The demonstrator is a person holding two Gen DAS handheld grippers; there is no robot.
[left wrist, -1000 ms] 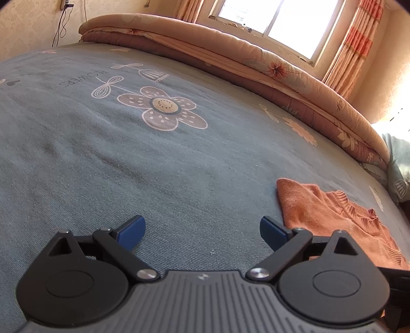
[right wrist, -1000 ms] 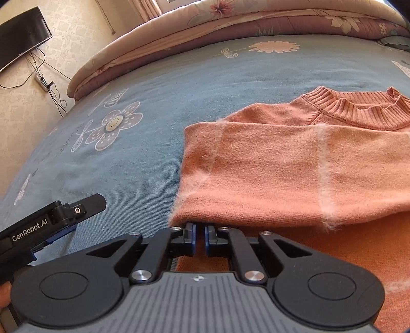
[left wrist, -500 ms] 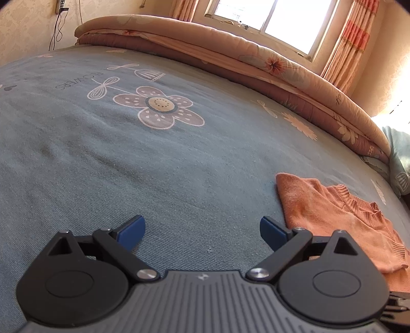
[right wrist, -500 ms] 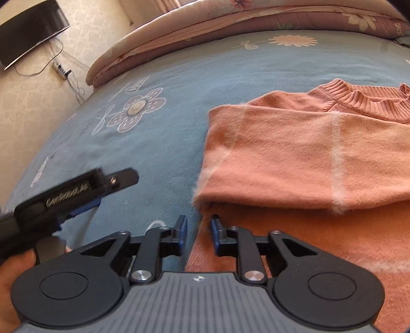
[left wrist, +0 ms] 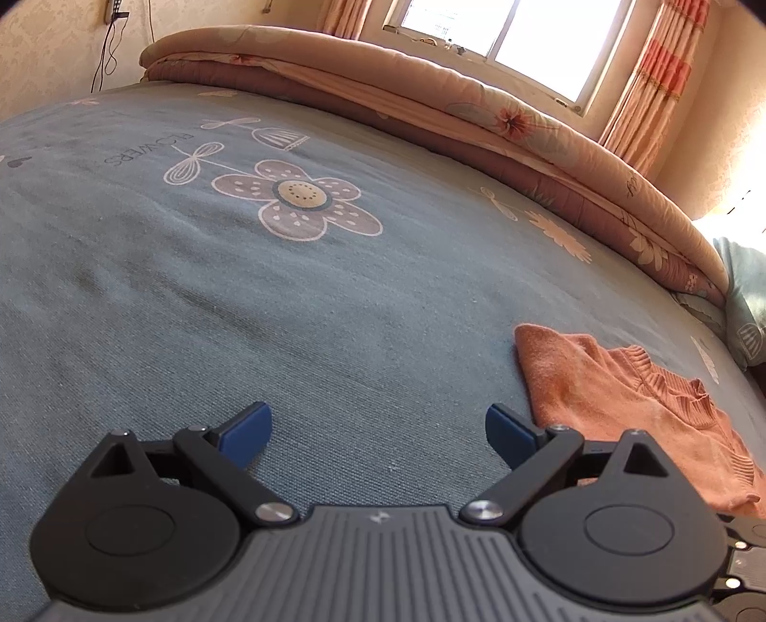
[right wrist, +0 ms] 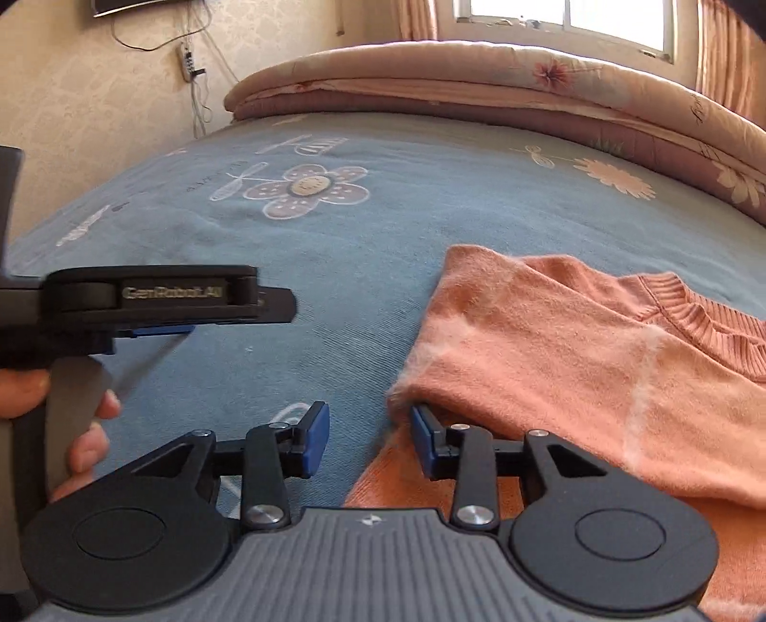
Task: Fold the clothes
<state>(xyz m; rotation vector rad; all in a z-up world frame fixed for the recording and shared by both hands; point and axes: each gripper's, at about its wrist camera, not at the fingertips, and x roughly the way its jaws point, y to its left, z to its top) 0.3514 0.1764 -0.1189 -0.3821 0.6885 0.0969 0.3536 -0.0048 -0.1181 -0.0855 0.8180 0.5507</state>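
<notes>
An orange knitted sweater (right wrist: 565, 363) lies folded on the blue bedspread (right wrist: 364, 249), ribbed collar to the right. My right gripper (right wrist: 369, 442) is open at the sweater's near left corner, nothing between its blue pads; the right pad (right wrist: 423, 438) sits against the fabric edge. In the left wrist view the sweater (left wrist: 617, 406) lies at the right. My left gripper (left wrist: 378, 430) hovers open over bare bedspread, left of the sweater. The left gripper (right wrist: 158, 311) also shows in the right wrist view, held by a hand (right wrist: 81, 440).
A rolled peach floral quilt (left wrist: 431, 110) runs along the bed's far edge below a window (left wrist: 502, 38). A large flower print (left wrist: 297, 201) marks the bedspread. A cable and power strip (right wrist: 189, 62) hang on the wall at left.
My right gripper went from shut on the sweater's edge to open and released it. The view tilted up. The left gripper stayed open over the bedspread, drifting only slightly.
</notes>
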